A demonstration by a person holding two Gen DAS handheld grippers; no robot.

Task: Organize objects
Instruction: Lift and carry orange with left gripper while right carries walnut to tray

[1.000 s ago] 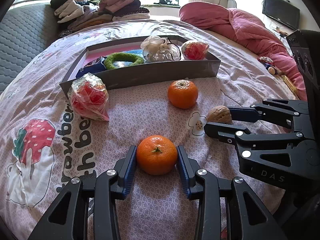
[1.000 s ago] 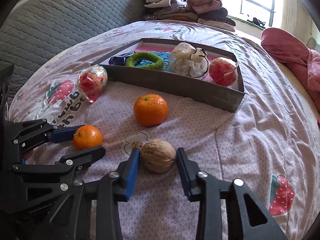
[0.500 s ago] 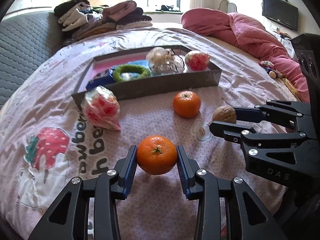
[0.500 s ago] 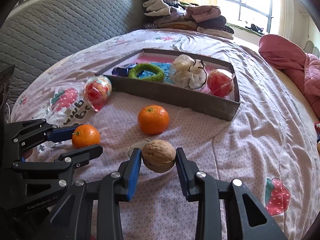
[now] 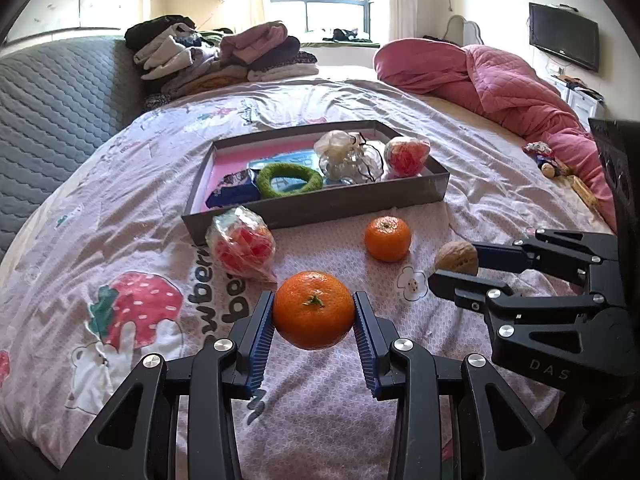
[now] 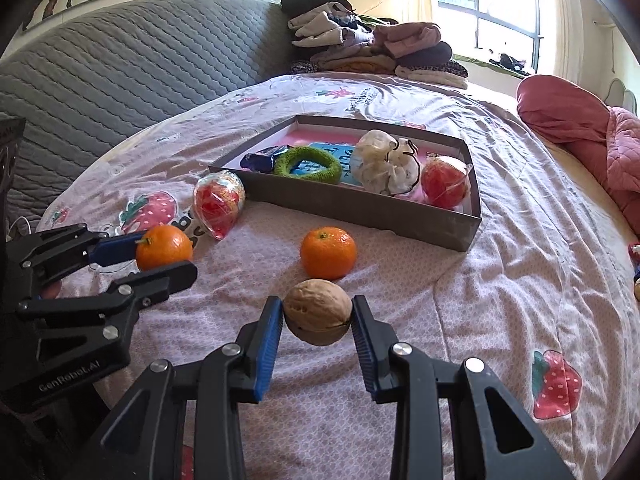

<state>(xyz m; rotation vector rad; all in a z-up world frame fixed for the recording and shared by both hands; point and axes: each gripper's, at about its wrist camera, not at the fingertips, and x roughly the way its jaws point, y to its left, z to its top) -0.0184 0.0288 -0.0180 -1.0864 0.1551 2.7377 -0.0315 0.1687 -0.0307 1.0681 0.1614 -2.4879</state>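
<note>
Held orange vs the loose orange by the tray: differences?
The held orange is clamped in the left claw and lifted off the bedsheet; the loose orange rests on the sheet untouched. The held one is farther from the tray, the loose one just in front of it. Both are round, orange, stem up.

Right claw point(image 6: 318, 314) grips a walnut point(image 6: 318, 312) above the bedsheet point(image 6: 500, 280).

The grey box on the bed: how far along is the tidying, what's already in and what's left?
Already in the grey box: a green ring, a white bundle, a red wrapped ball. In hand: the left gripper holds an orange, the right gripper a walnut. Left on the bed: another orange and a wrapped red ball.
</note>
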